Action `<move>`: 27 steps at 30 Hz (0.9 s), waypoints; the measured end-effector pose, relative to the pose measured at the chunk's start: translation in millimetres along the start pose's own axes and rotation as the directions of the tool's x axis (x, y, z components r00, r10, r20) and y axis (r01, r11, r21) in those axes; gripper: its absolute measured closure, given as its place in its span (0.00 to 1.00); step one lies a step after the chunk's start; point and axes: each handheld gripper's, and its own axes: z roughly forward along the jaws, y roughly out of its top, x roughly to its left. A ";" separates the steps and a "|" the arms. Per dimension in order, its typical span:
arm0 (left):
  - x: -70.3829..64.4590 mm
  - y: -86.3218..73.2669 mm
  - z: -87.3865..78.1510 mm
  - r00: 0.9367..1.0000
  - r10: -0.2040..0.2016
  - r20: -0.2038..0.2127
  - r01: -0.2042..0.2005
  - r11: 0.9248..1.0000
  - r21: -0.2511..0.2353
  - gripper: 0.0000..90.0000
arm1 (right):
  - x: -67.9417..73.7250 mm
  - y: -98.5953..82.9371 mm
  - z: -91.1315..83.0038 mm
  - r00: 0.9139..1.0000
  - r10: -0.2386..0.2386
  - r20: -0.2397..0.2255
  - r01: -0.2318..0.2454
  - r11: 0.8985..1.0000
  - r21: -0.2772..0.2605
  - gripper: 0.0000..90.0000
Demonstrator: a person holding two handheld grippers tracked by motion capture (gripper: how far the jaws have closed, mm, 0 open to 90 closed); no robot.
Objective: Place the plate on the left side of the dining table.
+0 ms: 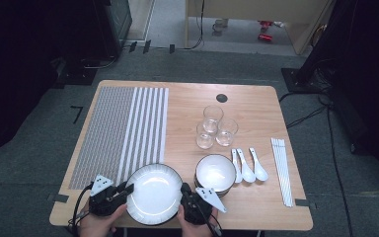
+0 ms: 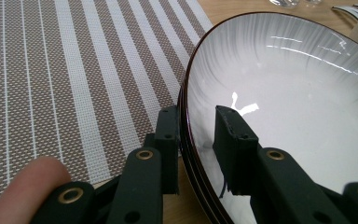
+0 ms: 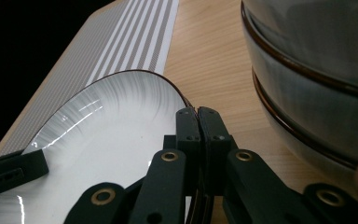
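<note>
Plate sitting at the near edge of the tabletop, just right of the striped placemat and just left of the stacked bowls. Looks like early days: nothing on the placemat yet, so probably the whole table-setting job left to do. Hard to tell if the plate is lifted at all or flat on the wood.

Left tongs straddling the plate's left rim, one jaw inside the dish and one outside, with a gap around the rim in the left gripper view, so apart, not clamped yet. Right tongs on the opposite rim, jaws pressed together with the rim pinched between them, so clamped on the plate.

Both hands low at the near edge, pointing inward at each other across the plate, roughly level.

Further out: three glasses, three white spoons, chopsticks at the right, all untouched. Guessing next is closing the left side, then carrying the plate over to the placemat.
</note>
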 end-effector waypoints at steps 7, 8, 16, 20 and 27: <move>2.9 -0.1 0.3 0.999 -0.032 0.023 0.032 0.999 -0.013 0.80 | 5.2 5.7 -2.4 1.000 0.021 -0.011 -0.022 0.999 -0.035 0.97; 3.2 -0.2 0.4 0.999 -0.035 0.024 0.035 0.999 -0.014 0.80 | 6.6 6.7 -2.1 1.000 0.015 -0.009 -0.015 0.999 -0.042 0.97; 2.6 -0.6 0.8 0.999 -0.031 0.019 0.031 0.999 -0.019 0.80 | 7.3 9.4 7.4 1.000 0.003 -0.016 -0.003 1.000 -0.025 0.93; 2.4 -0.4 1.5 0.999 -0.034 0.015 0.035 0.999 -0.023 0.81 | 6.8 4.9 13.1 1.000 -0.016 0.003 0.016 1.000 0.003 0.93; 6.1 -1.1 1.2 0.997 -0.070 0.033 0.071 0.997 -0.037 0.83 | 7.3 0.2 13.3 0.999 -0.049 0.008 0.049 0.999 -0.020 0.94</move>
